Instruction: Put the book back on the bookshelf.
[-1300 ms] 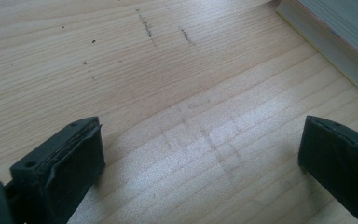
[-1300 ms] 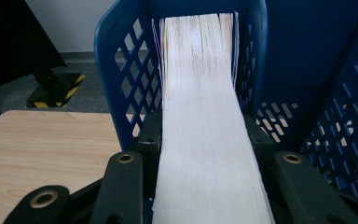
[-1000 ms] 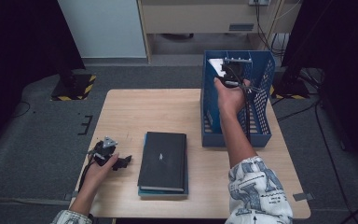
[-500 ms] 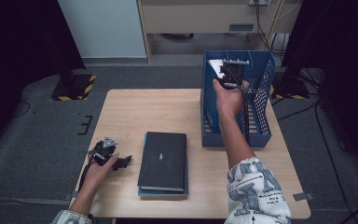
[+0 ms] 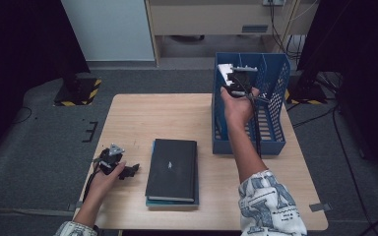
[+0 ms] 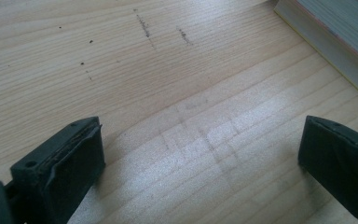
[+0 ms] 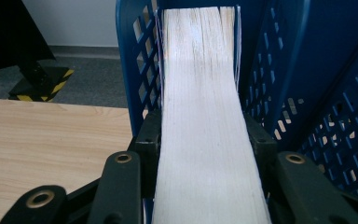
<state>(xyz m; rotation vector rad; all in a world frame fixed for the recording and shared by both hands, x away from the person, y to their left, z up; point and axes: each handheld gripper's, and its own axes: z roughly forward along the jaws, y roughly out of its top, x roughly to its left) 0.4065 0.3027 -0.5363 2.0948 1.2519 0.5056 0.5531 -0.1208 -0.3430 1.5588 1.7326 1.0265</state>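
The book [image 7: 205, 116] sits clamped between the jaws of the right gripper [image 5: 236, 84], page edges facing that gripper's camera and its long axis running straight away from the jaws into the blue file rack [image 5: 275, 83]. Taking the rack as the landmark: in the high view the book's pale top [image 5: 225, 69] shows at the rack's far-left corner, inside its leftmost slot, standing on edge rather than lying flat. In the right gripper view the rack's perforated left wall [image 7: 137, 70] runs just beside the book's left cover, and a blue divider [image 7: 284, 70] stands close on its other side. The pads press on both covers, so the grip is firm.

The relation that matters is that the book's length already lines up with the slot's length, so the coming move is probably a push or a lowering along that same line, then a release. Whether the book's bottom edge rests on the rack's floor cannot be told.

Outward from the rack, 2 more books [image 5: 172, 169] lie stacked flat on the wooden table [image 5: 142, 118], left of the rack and nearer the person. Farther left again, the left gripper [image 5: 128, 171] rests low over bare wood with its jaws spread wide and nothing between them; it is the nearer one to that stack, whose page edges [image 6: 326, 51] show at the corner of its own view.
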